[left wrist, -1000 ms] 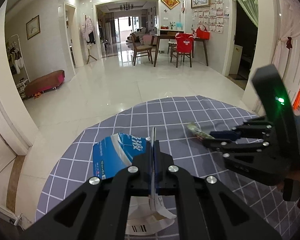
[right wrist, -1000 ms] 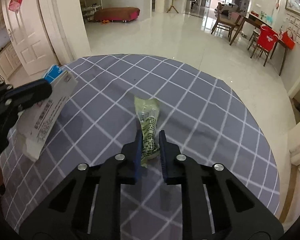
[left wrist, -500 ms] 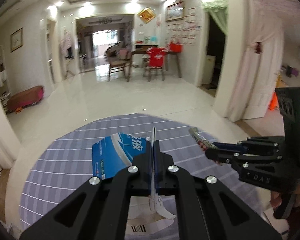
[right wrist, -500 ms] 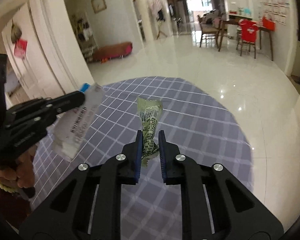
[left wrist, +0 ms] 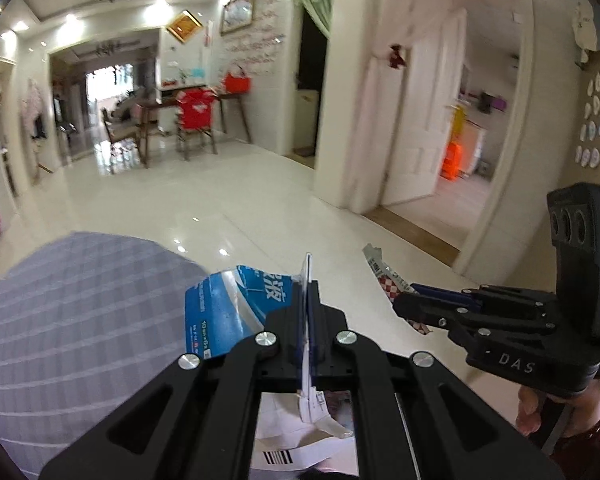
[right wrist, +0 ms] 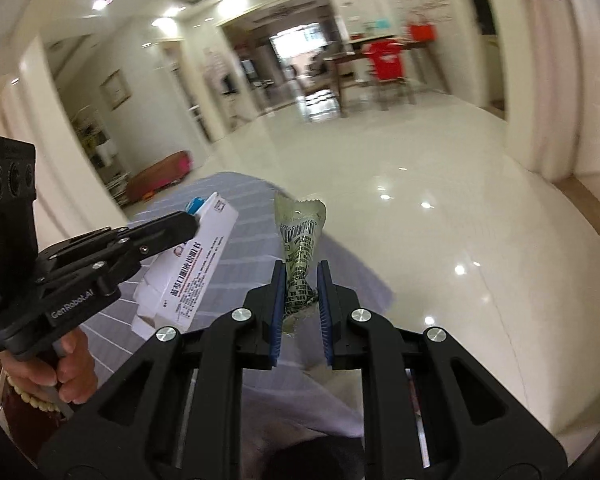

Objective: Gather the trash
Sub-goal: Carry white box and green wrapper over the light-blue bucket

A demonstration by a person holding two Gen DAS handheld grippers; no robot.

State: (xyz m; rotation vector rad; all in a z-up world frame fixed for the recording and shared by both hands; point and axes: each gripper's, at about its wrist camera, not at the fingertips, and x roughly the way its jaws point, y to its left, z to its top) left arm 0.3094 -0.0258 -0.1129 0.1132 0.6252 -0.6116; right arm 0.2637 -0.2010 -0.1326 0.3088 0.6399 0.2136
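Observation:
My left gripper (left wrist: 309, 304) is shut on a flattened blue and white carton (left wrist: 224, 312), which sticks out to the left of the jaws and hangs below them. My right gripper (right wrist: 299, 280) is shut on a crumpled green wrapper (right wrist: 300, 240) that stands up between its blue pads. In the left wrist view the right gripper (left wrist: 410, 300) is at the right with the wrapper (left wrist: 384, 276) poking from its tips. In the right wrist view the left gripper (right wrist: 188, 224) holds the carton (right wrist: 188, 272) at the left. Both are held over the edge of the round table.
The round table with a grey checked cloth (left wrist: 68, 304) lies to the lower left. Glossy white floor (left wrist: 240, 200) spreads beyond it. A white door (left wrist: 416, 120) stands open at the right. A dining table with chairs (left wrist: 188, 116) is far back. A hand (right wrist: 56, 364) grips the left handle.
Both grippers have swung to the right with their trash, away from the middle of the table towards its edge. The table has slid to the left in both views, and the right gripper has rolled.

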